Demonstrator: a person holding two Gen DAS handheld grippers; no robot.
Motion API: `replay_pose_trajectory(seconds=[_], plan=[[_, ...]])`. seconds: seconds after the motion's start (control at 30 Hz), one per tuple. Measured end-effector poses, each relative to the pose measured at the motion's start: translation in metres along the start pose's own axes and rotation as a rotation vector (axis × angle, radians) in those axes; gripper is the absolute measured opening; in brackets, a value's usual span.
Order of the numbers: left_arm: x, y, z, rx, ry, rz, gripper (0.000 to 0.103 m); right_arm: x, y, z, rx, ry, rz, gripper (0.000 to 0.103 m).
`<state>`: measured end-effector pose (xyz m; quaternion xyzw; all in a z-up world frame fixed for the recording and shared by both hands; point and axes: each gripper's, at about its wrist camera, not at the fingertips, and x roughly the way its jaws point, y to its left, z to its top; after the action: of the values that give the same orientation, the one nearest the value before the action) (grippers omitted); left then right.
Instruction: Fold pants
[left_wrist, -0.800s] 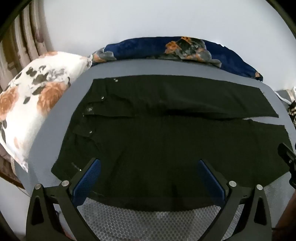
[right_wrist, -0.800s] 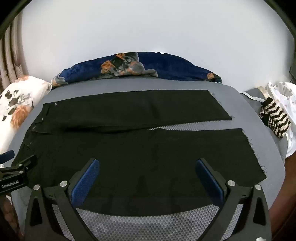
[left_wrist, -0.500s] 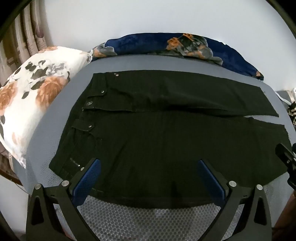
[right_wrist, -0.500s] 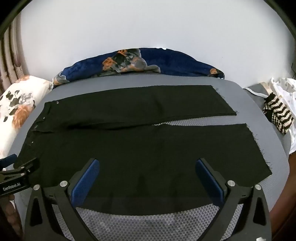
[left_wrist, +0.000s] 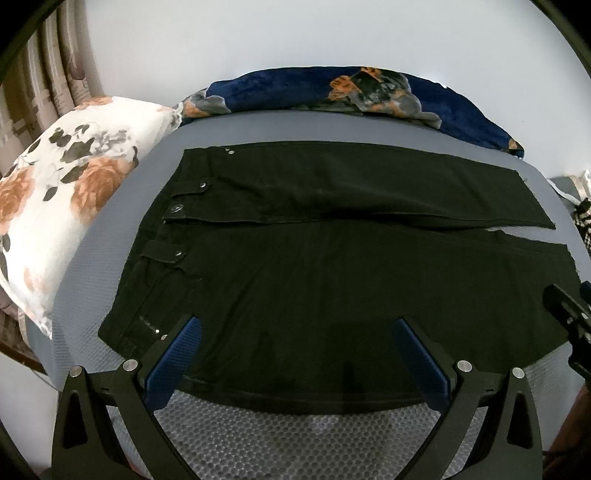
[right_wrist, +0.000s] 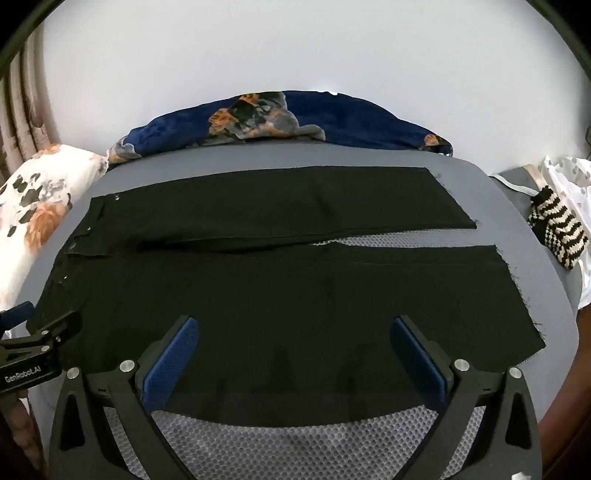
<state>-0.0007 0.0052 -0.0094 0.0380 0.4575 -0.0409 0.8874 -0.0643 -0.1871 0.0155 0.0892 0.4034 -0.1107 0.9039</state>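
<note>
- Black pants (left_wrist: 332, 266) are shown spread flat across a grey mesh-covered mattress (left_wrist: 295, 435), waistband to the left, hems to the right, with the two legs lying side by side and a thin sliver of mesh visible between them near the hems.
- The near leg's long edge (right_wrist: 295, 413) is seen just beyond both grippers; no fold has yet been made.
- Compared with the frames from under a second ago, the garment is seen from slightly higher and sits lower in both views, with more of the waistband and its metal snaps (left_wrist: 177, 208) exposed in the left view; the fabric itself appears unmoved.
- The shift is judged to be a closing-in on the near edge, the likely first step being a lengthwise fold of one leg onto the other.
- The left gripper (left_wrist: 295, 350) is held wide open over the near waist end, nothing between its blue pads (left_wrist: 173, 363).
- The right gripper (right_wrist: 295, 350) is likewise spread fully, empty, over the near leg toward the hem.
- A white floral pillow (left_wrist: 62, 206) is seen at the left, a navy floral blanket (left_wrist: 351, 88) along the far side, and a black-and-white striped knit item (right_wrist: 557, 229) off the right end.
</note>
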Motion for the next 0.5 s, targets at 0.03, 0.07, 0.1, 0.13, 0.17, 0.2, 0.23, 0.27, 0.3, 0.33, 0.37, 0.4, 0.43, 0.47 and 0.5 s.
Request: replay_pose_trajectory(seconds=[0.03, 0.07, 0.1, 0.13, 0.17, 0.2, 0.23, 0.27, 0.3, 0.33, 0.37, 0.4, 0.43, 0.47, 0.5], plan=[[0.0002, -0.0003, 0.0, 0.001, 0.001, 0.0, 0.103, 0.0002, -0.0002, -0.0005, 0.0, -0.001, -0.003, 0.103], [0.0005, -0.0004, -0.0006, 0.001, 0.0, -0.001, 0.103, -0.0002, -0.0003, -0.0001, 0.0, -0.002, -0.004, 0.103], [0.0003, -0.0006, -0.0007, 0.002, 0.0, -0.002, 0.103, -0.0007, -0.0007, -0.0002, 0.0, -0.003, -0.003, 0.103], [0.0001, -0.0008, -0.0004, 0.004, 0.0, -0.002, 0.103, -0.001, -0.0008, 0.0001, 0.0, -0.002, -0.003, 0.103], [0.0002, -0.0008, -0.0008, 0.005, -0.001, -0.003, 0.103, -0.0012, -0.0004, -0.0001, 0.0, -0.002, -0.004, 0.103], [0.0001, -0.001, -0.0015, 0.006, -0.002, -0.004, 0.103, -0.0008, -0.0011, 0.0008, 0.0, -0.001, -0.002, 0.103], [-0.0001, -0.0007, -0.0014, 0.007, -0.003, -0.005, 0.103, -0.0007, -0.0014, 0.0011, 0.0, 0.0, 0.0, 0.103], [-0.0002, -0.0004, -0.001, 0.008, -0.004, -0.006, 0.103, -0.0007, -0.0009, 0.0009, 0.0, 0.001, 0.0, 0.103], [0.0001, -0.0006, -0.0013, 0.008, -0.004, -0.006, 0.103, -0.0003, -0.0005, 0.0014, -0.001, 0.003, 0.002, 0.103], [0.0001, 0.0001, -0.0012, 0.008, -0.004, -0.007, 0.103, 0.0003, -0.0017, 0.0015, -0.002, 0.004, 0.005, 0.103], [0.0004, -0.0007, -0.0013, 0.008, -0.004, -0.005, 0.103, 0.0004, -0.0012, 0.0011, -0.003, 0.004, 0.006, 0.103], [0.0005, -0.0006, -0.0014, 0.008, -0.003, -0.003, 0.103, 0.0008, -0.0009, 0.0015, -0.003, 0.006, 0.006, 0.103], [0.0004, -0.0005, -0.002, 0.008, -0.004, -0.006, 0.103, 0.0015, -0.0004, 0.0021, -0.003, 0.008, 0.007, 0.103], [0.0004, -0.0002, -0.0021, 0.008, -0.004, -0.007, 0.103, 0.0019, 0.0007, 0.0027, -0.009, 0.01, 0.008, 0.103], [0.0005, -0.0007, -0.0023, 0.008, -0.005, -0.006, 0.103, 0.0021, 0.001, 0.0026, -0.01, 0.011, 0.008, 0.103]])
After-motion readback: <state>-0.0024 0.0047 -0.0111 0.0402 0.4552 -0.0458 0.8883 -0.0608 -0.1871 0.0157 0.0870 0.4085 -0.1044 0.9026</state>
